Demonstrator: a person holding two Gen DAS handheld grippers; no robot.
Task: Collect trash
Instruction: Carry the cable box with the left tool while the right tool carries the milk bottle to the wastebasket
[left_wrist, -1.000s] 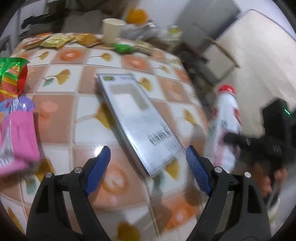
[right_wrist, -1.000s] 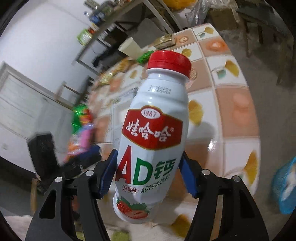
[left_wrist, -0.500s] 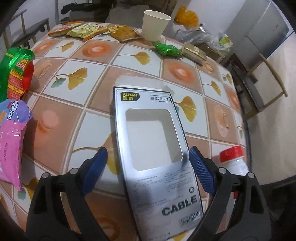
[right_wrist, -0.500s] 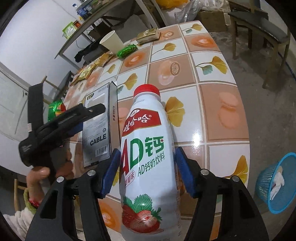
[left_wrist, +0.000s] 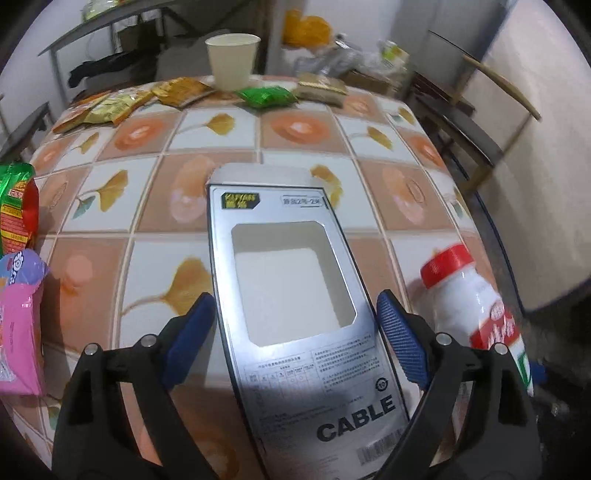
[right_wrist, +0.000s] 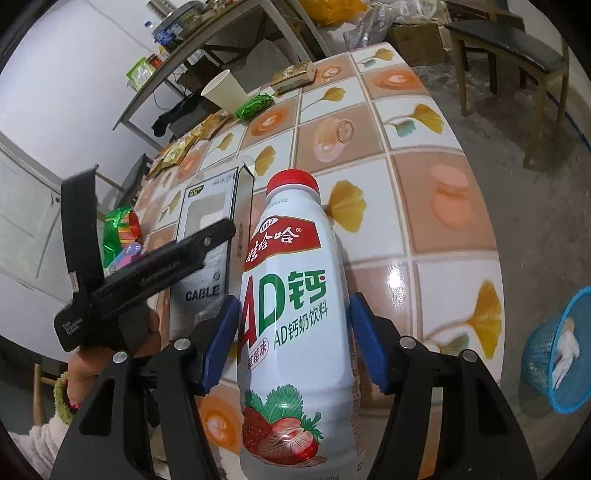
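While the left gripper straddled the cable box, its blue ribbed pads flanked the cardboard sides; the left pad looked to touch the box edge, the right stood a sliver off, so a firm clamp could not be confirmed. Box: flat, silver-grey, glossy card with a rectangular cut-out window showing a white interior, "CABLE" printed near the gripper end. It lay over the table — a glazed surface of peach and white squares with ginkgo-leaf prints.

Right gripper clenched on the milk-drink bottle: white smooth plastic, rounded shoulders, red screw cap, red label band, green "AD" lettering, strawberry picture at the base. Both blue pads pressed its waist, bottle held above the table's near edge.

Left view only: paper cup upright at the far edge, crinkled foil snack packets in gold and green beside it, a pink plastic pouch and a red-green wrapper at the left margin. The bottle showed there as a blurred shape at right.

Right view only: a blue mesh waste basket on the concrete floor, white scrap inside — well apart from both items; a dark wooden chair; the bare hand gripping the left tool.
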